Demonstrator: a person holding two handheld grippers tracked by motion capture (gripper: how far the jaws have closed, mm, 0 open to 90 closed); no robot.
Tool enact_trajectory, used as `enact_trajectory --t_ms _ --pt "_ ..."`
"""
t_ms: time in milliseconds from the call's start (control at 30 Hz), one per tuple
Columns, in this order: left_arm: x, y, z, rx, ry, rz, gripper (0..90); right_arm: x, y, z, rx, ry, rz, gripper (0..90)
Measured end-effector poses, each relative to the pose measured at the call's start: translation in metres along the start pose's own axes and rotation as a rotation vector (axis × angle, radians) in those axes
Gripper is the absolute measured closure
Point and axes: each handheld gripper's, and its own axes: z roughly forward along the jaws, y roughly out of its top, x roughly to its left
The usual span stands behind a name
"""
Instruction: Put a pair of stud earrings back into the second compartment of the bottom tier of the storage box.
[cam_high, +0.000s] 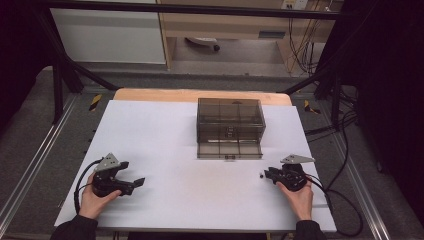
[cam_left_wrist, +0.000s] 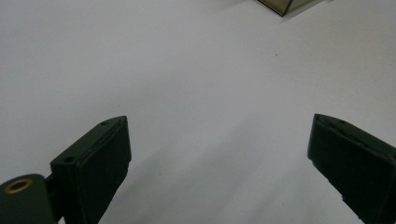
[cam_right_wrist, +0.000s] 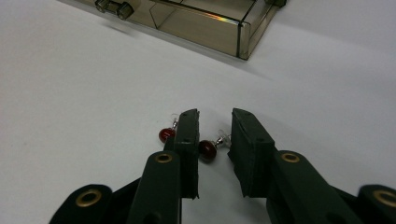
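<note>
A white bench (cam_high: 165, 150) is seen in the high view, with a strip of bare wood along its far edge at 12 o'clock. A smoky see-through drawer box (cam_high: 230, 120) is set on the bench toward 12 o'clock, a little right of the middle. Its lowest drawer (cam_high: 229, 149) is pulled out toward the person, and dividers can be made out inside it; whether anything lies in the compartments cannot be told.

The left gripper (cam_high: 135, 184) is held by the left hand (cam_high: 92, 200) at about 8 o'clock on the bench, well apart from the box. In the left gripper view its jaws are spread wide with only bare white surface between them, and a corner of the box (cam_left_wrist: 285, 5) is caught at the top edge.

The right gripper (cam_high: 267, 175) is held by the right hand (cam_high: 300, 197) at about 4 o'clock, near the front right corner of the open drawer. In the right gripper view its jaws are narrowed but not closed. One dark red earring (cam_right_wrist: 208, 149) lies in the gap between them on the bench; contact with either jaw cannot be told. A second red earring (cam_right_wrist: 166, 134) lies just outside the left jaw, partly hidden by it.
</note>
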Motion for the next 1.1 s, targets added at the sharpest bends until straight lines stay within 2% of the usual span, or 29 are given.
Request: enact_trajectory --t_ms 333,567,800,1100 --pt "-0.0005 0.0001 -0.0002 0.001 0.002 0.003 6.2 0.0011 -0.0002 -0.0002 0.001 -0.004 0.028 73.4" --pt "-0.0012 0.0002 0.0 0.001 0.003 0.006 6.3 0.0039 -0.0018 -0.0004 -0.004 -0.02 0.009 73.7" --pt "-0.0011 0.0001 -0.0001 -0.002 0.002 0.005 6.5 0.0043 -0.0013 -0.0014 -0.001 -0.013 0.032 74.7" --pt "-0.001 0.0001 -0.0002 -0.001 0.003 0.005 6.6 0.0057 0.0012 -0.0044 -0.016 0.001 0.026 74.9"
